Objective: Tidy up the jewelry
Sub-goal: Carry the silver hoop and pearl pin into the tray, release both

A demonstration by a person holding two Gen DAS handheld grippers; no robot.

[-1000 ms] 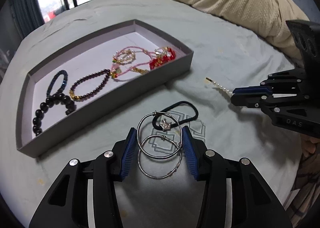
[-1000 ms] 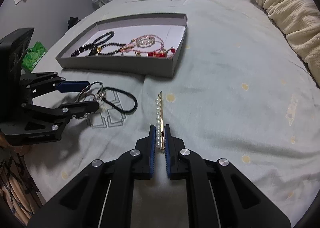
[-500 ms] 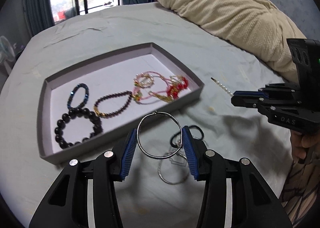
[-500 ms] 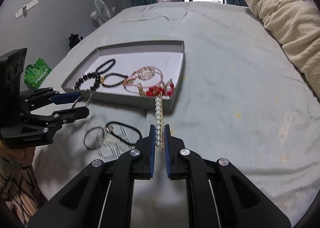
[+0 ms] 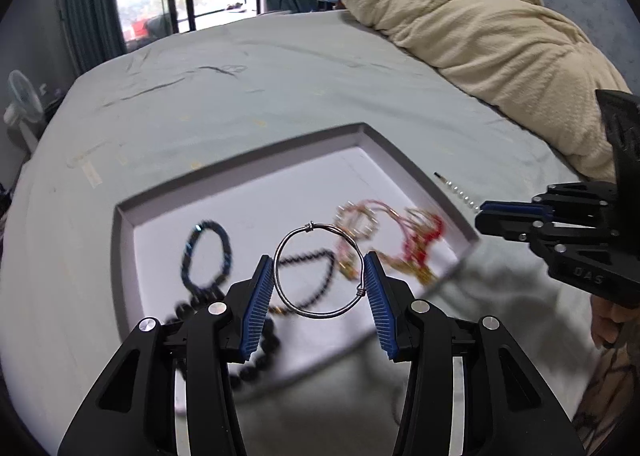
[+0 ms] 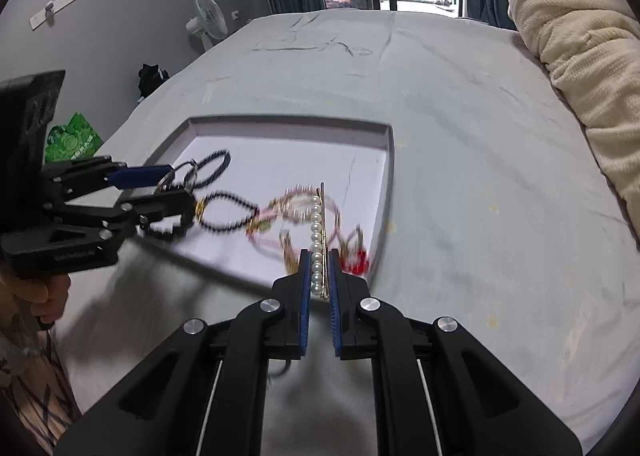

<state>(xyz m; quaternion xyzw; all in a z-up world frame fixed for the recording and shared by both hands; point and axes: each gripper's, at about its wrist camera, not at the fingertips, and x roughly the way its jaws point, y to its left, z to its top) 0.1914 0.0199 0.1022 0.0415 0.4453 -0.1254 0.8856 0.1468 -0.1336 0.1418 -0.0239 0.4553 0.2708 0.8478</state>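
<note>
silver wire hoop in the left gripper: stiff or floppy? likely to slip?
Probably stiff: the silver hoop keeps a round shape, spanned between the left gripper's pads. Likely light, since the wire looks thin. It may pivot or slip: each pad touches only a short bit of round wire.

Grey tray, white floor. Silver wire hoop. White pearl hairpin, gold bar. Bracelets blurred: dark blue, black beads, possibly deep purple; pink and red strands. Pale green bedsheet. Cream blanket. Black hand-held grippers, blue pads.
</note>
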